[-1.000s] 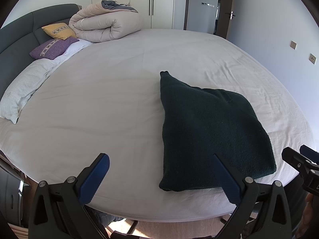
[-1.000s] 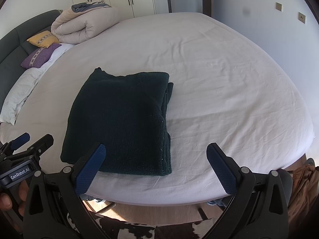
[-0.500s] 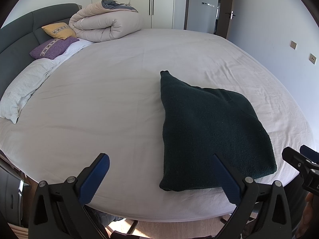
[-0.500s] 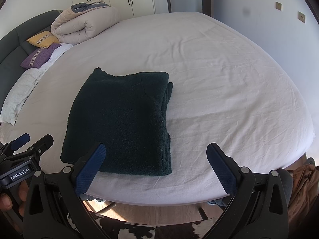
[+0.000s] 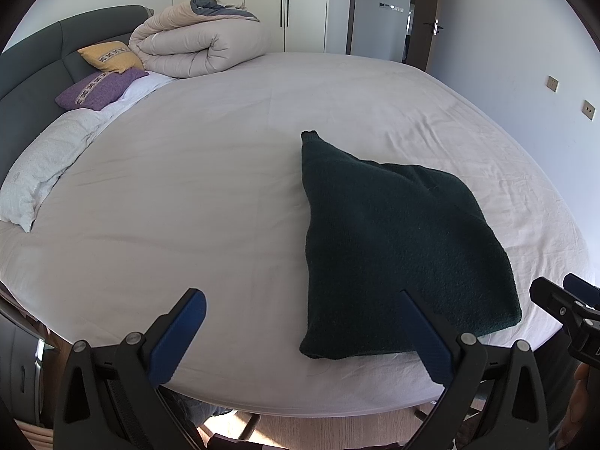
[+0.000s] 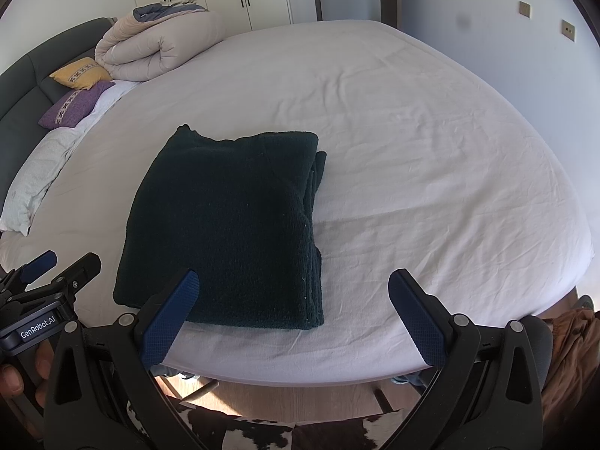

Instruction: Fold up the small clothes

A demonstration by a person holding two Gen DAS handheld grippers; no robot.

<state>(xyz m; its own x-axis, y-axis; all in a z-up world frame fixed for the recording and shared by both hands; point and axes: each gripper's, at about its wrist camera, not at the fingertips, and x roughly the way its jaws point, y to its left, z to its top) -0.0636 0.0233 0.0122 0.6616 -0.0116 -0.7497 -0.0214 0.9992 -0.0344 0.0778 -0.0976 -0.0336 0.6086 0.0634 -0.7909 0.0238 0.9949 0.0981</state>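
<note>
While both tools gape empty, only the right wrist view shows the folded sweater's (image 6: 225, 232) stacked edges.

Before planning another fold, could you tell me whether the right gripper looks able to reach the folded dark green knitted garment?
Probably yes: the right gripper is open and empty, the folded dark green knitted garment lies just ahead, and nothing sits between them on the white bed sheet.

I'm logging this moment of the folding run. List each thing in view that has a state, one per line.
dark green sweater: folded, flat on the bed, untouched
left gripper: open, empty
right gripper: open, empty
duvet: rolled up near the headboard
white sheet: spread, lightly wrinkled
door: ajar
</note>
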